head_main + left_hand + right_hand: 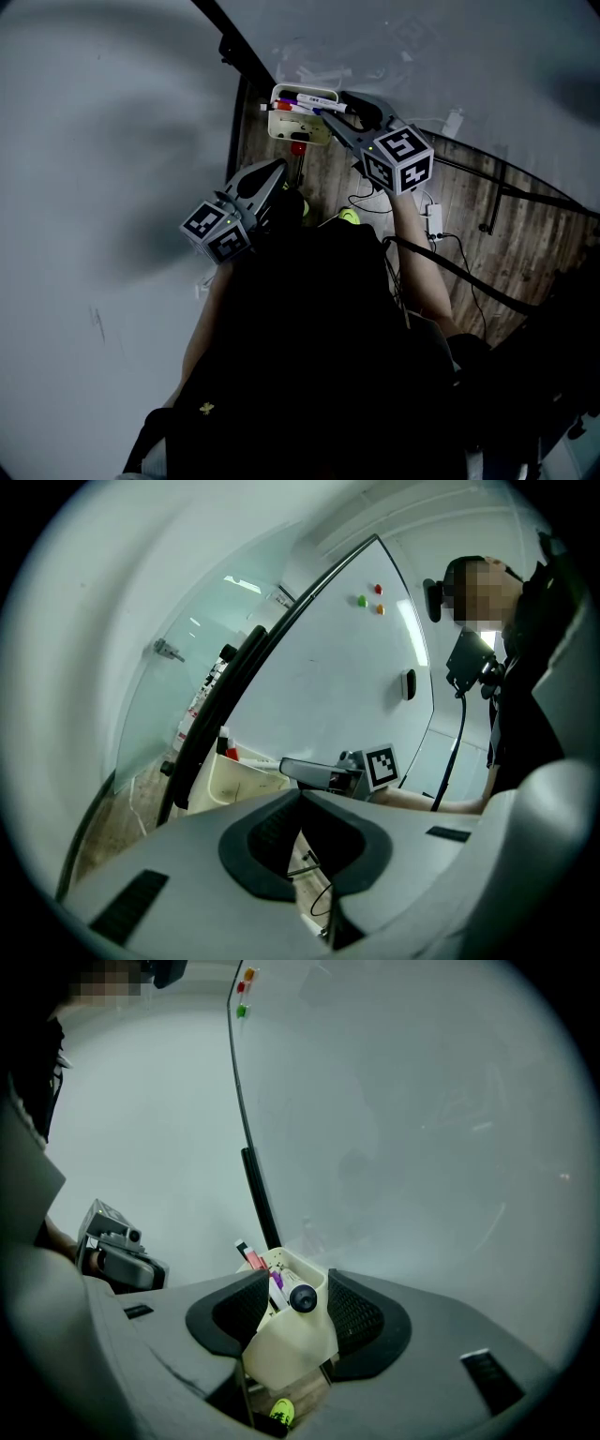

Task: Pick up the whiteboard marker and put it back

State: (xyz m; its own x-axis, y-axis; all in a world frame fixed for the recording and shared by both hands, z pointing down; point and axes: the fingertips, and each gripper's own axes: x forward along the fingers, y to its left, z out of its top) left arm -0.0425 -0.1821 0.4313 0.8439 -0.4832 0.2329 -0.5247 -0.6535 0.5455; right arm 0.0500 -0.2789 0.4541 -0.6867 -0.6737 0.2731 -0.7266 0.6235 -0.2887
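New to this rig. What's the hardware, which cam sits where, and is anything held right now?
There is no robot here. A person holds a two-jaw gripper in each hand.

The head view comes from a camera on their head looking down. It shows the left gripper and right gripper, each carrying a cube with square markers.

The other two views ride on the grippers and look along the jaws.

A cream marker holder sits by the whiteboard, above a wood floor.

The right jaws stand apart, and the dark end of a whiteboard marker lying in the holder shows between them, unclamped. The left jaws are together and empty.
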